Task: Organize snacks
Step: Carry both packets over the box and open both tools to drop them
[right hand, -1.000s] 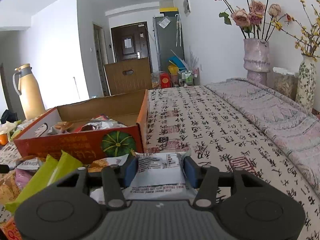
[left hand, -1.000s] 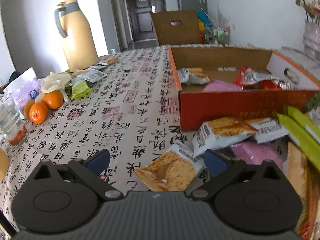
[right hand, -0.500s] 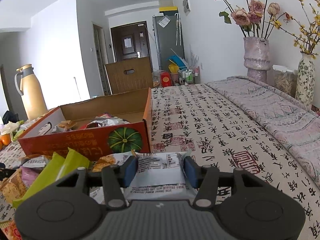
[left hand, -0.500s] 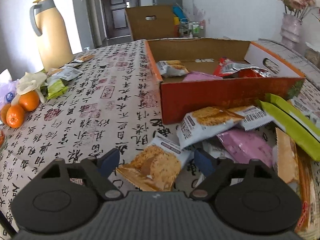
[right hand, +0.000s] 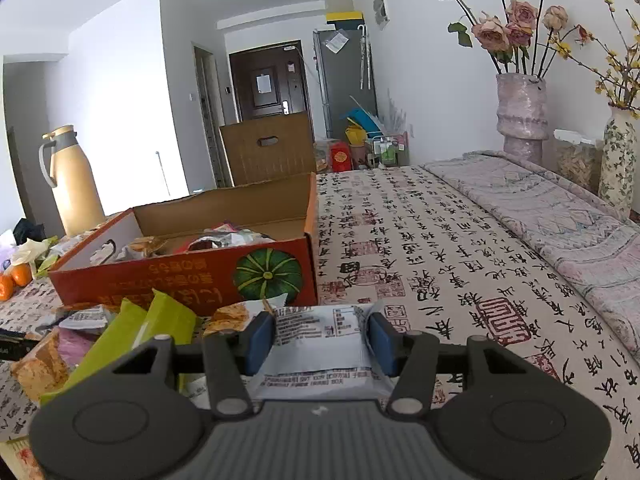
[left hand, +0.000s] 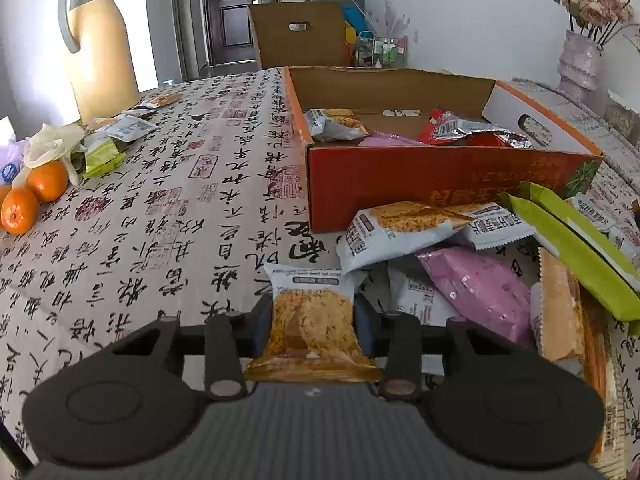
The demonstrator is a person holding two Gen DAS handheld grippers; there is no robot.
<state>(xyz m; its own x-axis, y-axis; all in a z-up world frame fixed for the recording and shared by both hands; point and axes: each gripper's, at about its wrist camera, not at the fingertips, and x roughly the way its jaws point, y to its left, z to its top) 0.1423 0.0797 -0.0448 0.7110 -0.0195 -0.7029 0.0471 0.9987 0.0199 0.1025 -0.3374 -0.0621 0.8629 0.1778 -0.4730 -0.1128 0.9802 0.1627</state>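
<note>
My left gripper [left hand: 313, 314] has its jaws closing on an orange-and-white snack packet [left hand: 312, 332], and both blue pads press its sides. It sits low over the tablecloth, just left of a pile of loose snacks: a white packet [left hand: 400, 228], a pink one [left hand: 476, 288] and green ones [left hand: 576, 248]. Behind the pile stands an open orange cardboard box [left hand: 400, 184] holding several packets. My right gripper [right hand: 322, 336] is shut on a white printed packet [right hand: 320, 364], held in front of the box's right corner [right hand: 268, 276].
A tall yellow thermos [left hand: 100, 48], oranges [left hand: 36, 192] and a few packets [left hand: 124, 128] lie at the table's far left. Two flower vases [right hand: 520, 112] stand at the right beside a folded quilt [right hand: 560, 216]. A brown carton [left hand: 296, 36] stands beyond the table.
The left jaws have closed from wide apart onto the orange packet, which now stands straight between the pads. The right gripper keeps its white packet and has barely moved.
</note>
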